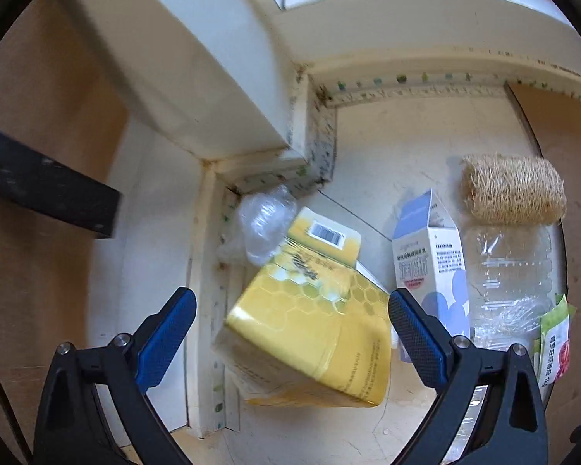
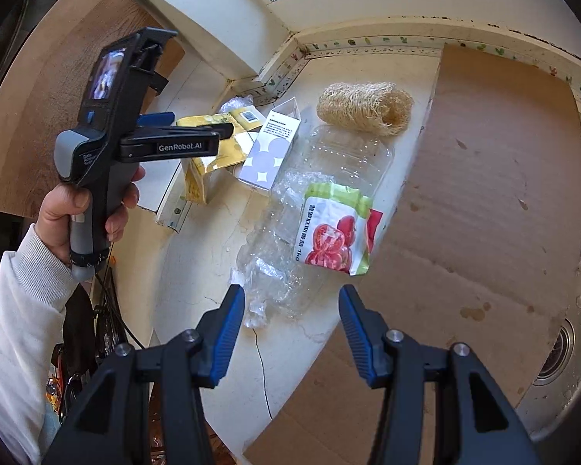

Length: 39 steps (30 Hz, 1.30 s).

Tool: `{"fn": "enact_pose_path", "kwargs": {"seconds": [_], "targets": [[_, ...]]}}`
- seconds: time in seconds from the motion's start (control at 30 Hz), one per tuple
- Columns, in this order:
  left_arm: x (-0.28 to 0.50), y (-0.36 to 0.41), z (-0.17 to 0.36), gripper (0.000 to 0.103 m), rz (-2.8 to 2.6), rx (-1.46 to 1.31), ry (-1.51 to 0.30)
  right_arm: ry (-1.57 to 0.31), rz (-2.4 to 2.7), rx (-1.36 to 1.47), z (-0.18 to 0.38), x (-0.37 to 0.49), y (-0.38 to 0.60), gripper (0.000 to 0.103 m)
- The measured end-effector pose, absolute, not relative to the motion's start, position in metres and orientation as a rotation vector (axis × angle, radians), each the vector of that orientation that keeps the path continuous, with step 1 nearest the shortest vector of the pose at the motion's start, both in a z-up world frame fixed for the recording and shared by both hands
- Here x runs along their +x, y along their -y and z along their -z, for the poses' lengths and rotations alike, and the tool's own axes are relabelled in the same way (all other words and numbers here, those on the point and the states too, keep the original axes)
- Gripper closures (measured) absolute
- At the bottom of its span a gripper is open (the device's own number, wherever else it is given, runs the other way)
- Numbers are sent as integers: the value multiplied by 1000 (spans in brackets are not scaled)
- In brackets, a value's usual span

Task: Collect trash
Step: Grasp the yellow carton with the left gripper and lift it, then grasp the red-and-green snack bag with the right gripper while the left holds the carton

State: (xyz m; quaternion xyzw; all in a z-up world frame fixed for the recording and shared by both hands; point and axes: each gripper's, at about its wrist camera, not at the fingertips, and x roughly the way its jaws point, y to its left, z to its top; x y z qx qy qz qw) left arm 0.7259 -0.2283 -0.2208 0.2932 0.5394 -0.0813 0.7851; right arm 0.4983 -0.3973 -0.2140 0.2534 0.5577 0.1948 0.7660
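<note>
A yellow honeycomb-print carton (image 1: 306,329) lies tilted on the white counter, between the jaws of my left gripper (image 1: 292,329), which stands open around it. A crumpled clear plastic wad (image 1: 263,224) sits behind the carton in the corner. To the right are a blue-and-white carton (image 1: 430,267), a crushed clear bottle (image 2: 290,232) and a tomato-print bag (image 2: 329,228) lying on the bottle. My right gripper (image 2: 292,325) is open and holds nothing, hovering just short of the bottle's near end. In the right wrist view, a hand holds the left gripper (image 2: 197,124) over the yellow carton (image 2: 213,143).
A loofah (image 2: 364,108) lies at the back near the wall. A brown cardboard sheet (image 2: 484,193) covers the counter's right part, beside a steel sink (image 2: 561,348). White wall ledges (image 1: 213,77) close the corner. A wooden surface (image 1: 38,271) and a black bar (image 1: 46,186) are on the left.
</note>
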Motion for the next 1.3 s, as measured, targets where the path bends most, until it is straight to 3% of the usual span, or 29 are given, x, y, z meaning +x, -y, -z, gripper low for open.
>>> {"fn": "enact_pose_path", "kwargs": {"seconds": [0.43, 0.53, 0.63, 0.8, 0.87, 1.3], "targets": [[677, 217, 210, 4, 343, 513, -1267, -1214, -399, 571, 220, 503, 399, 52], [665, 209, 202, 12, 385, 456, -1269, -1219, -401, 570, 221, 504, 396, 52], [656, 199, 195, 26, 417, 390, -1275, -1222, -402, 568, 223, 505, 393, 52], [648, 183, 202, 75, 455, 265, -1327, -1224, -391, 557, 226, 506, 392, 52], [641, 178, 205, 79, 474, 221, -1332, -1221, -370, 548, 228, 507, 393, 52], [642, 169, 222, 79, 508, 15, -1300, -1239, -296, 512, 246, 531, 385, 52]]}}
